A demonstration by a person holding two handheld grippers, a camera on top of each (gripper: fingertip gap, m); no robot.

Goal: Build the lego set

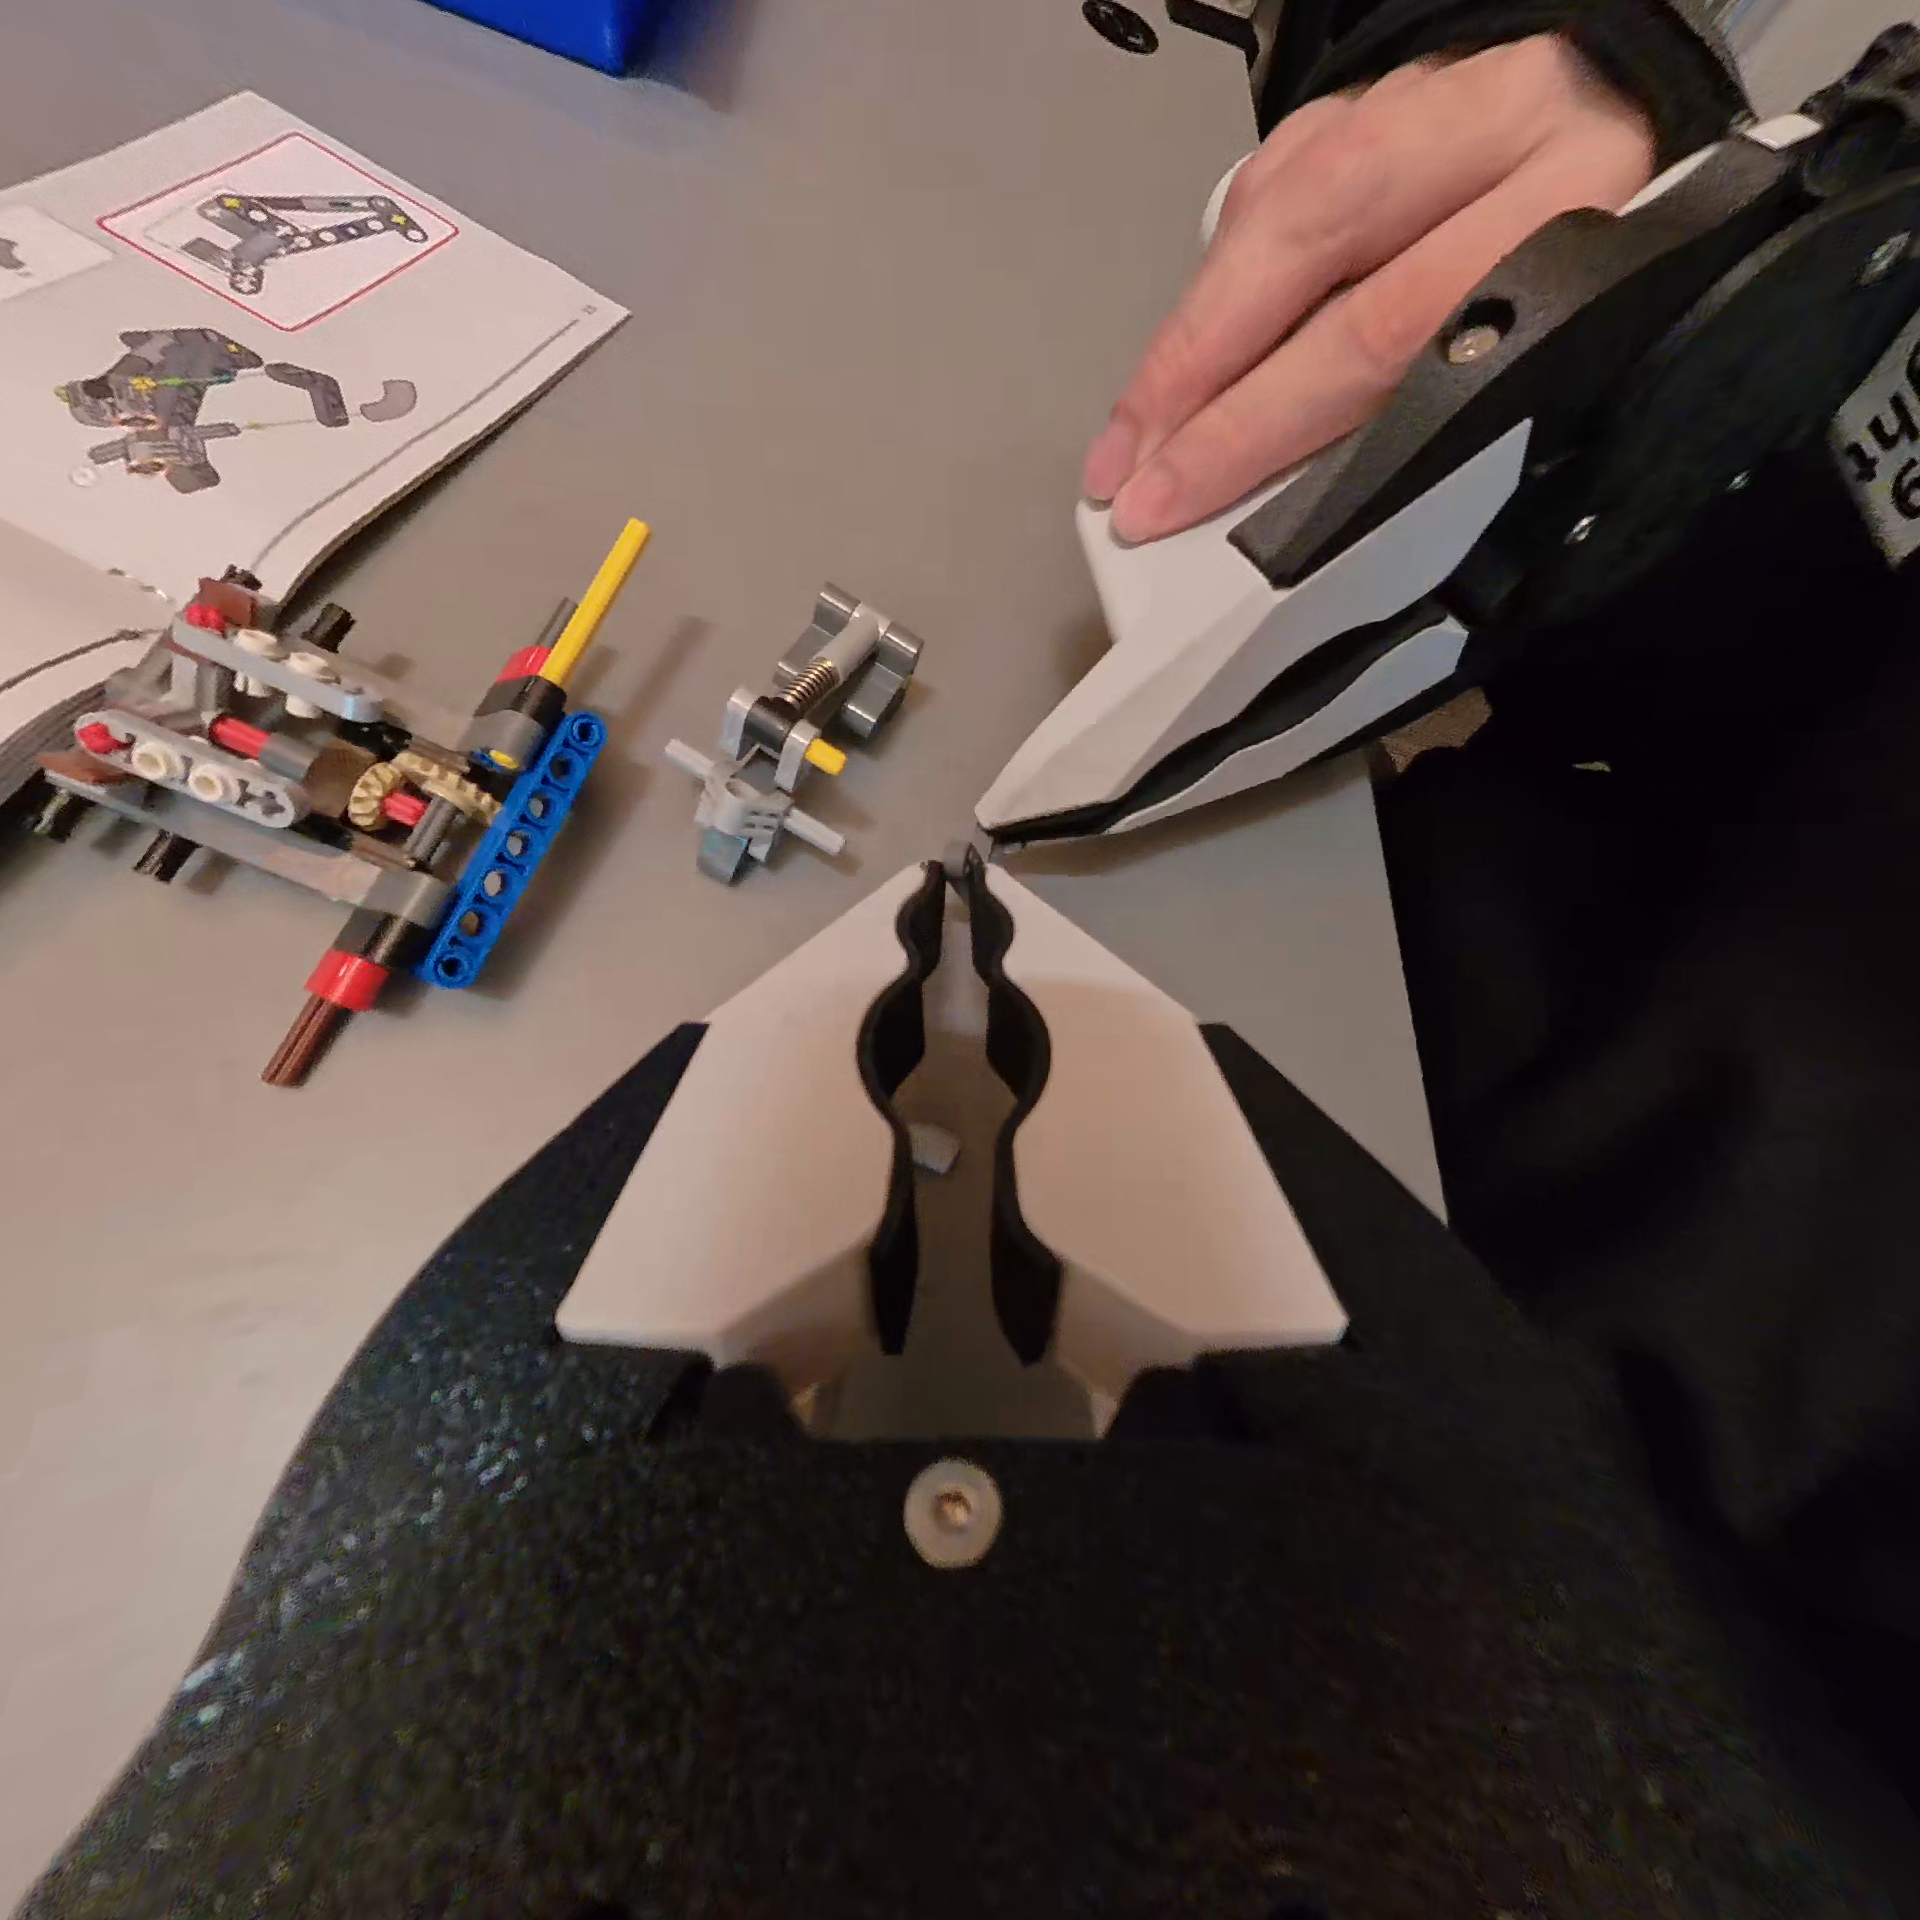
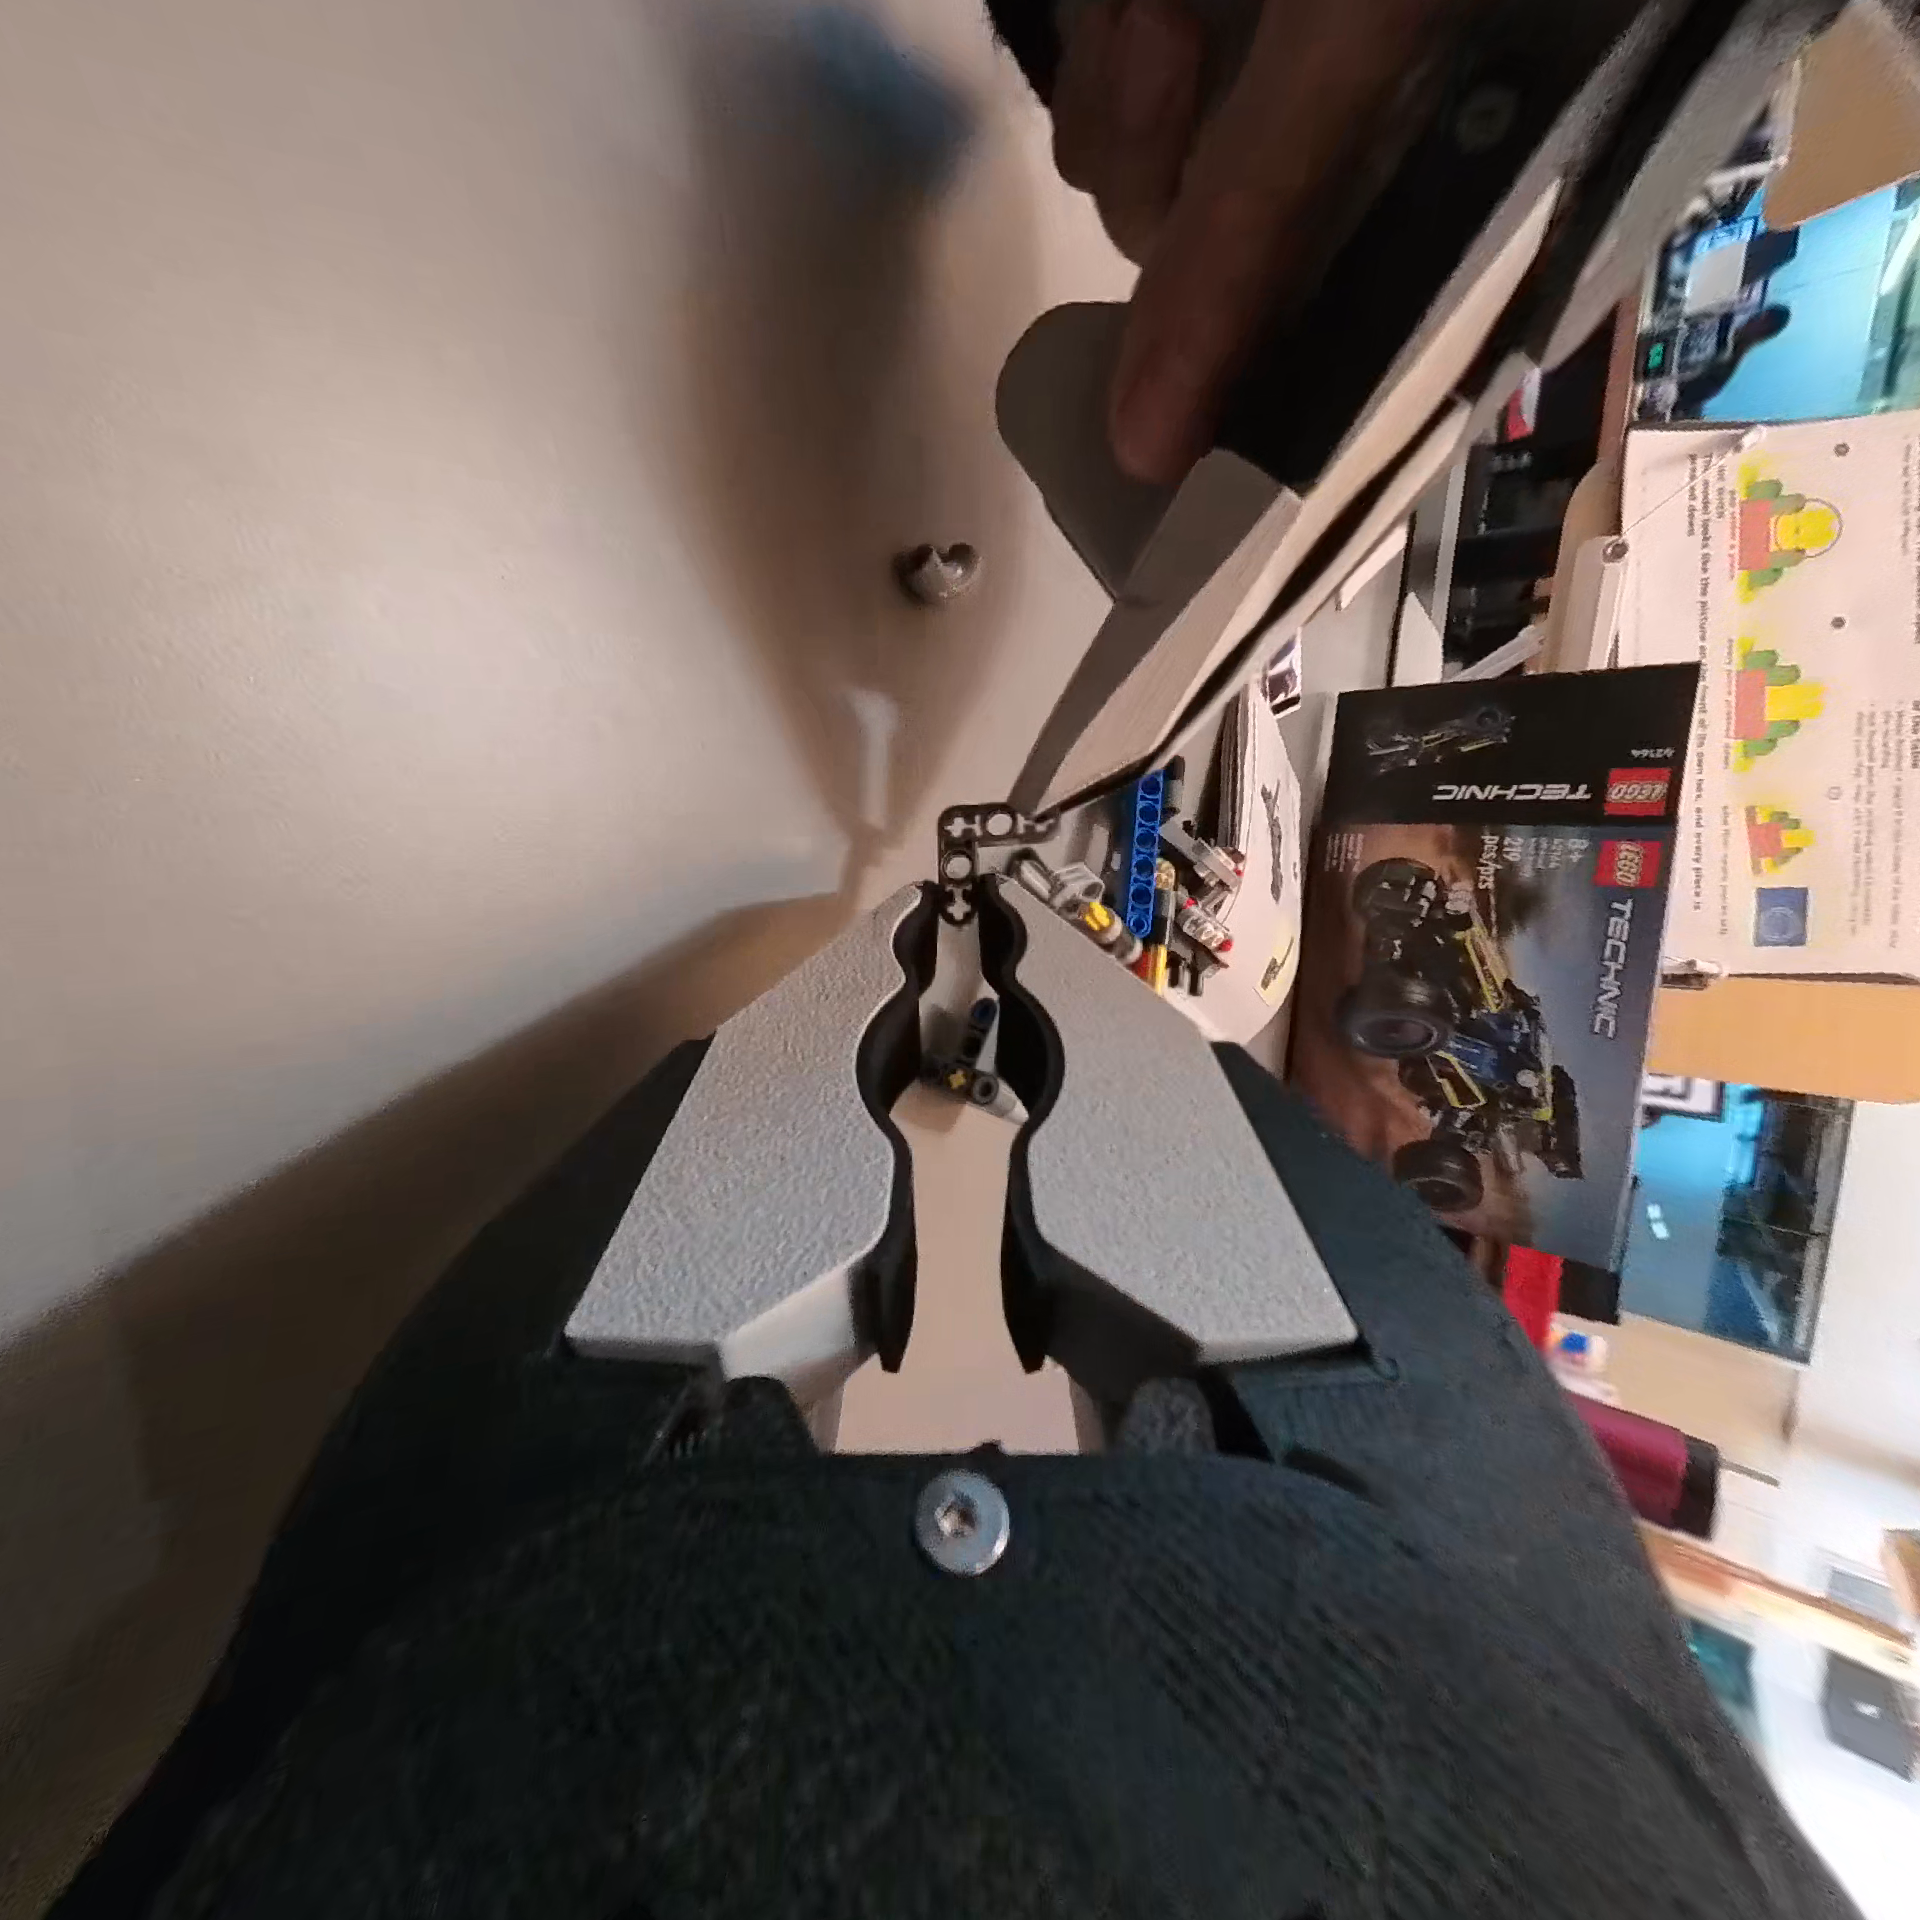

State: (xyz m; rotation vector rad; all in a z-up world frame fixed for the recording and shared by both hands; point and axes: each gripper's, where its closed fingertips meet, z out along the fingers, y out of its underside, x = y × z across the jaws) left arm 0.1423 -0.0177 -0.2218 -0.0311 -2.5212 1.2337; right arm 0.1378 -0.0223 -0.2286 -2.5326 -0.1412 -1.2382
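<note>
A black L-shaped beam (image 2: 982, 840) hangs above the table between both grippers. In the right wrist view my right gripper (image 2: 961, 896) is shut on its lower arm, and my left gripper (image 2: 1039, 821) comes in from the upper right, shut on the end of its other arm. In the left wrist view the beam (image 1: 956, 864) shows edge-on in my left gripper (image 1: 951, 875), and my right gripper (image 1: 992, 828) meets it tip to tip. The main assembly (image 1: 312, 748), with a blue beam (image 1: 514, 842) and a yellow axle (image 1: 597, 603), lies at the left. A small grey sub-assembly (image 1: 800, 717) lies beside it.
An open instruction booklet (image 1: 260, 312) lies at the far left of the grey table (image 1: 935, 416), and a blue bin (image 1: 561, 26) at the far edge. A hand (image 1: 1351, 291) holds the right gripper. Loose small parts (image 2: 966, 1060) lie under the grippers. The set's box (image 2: 1486, 966) stands behind.
</note>
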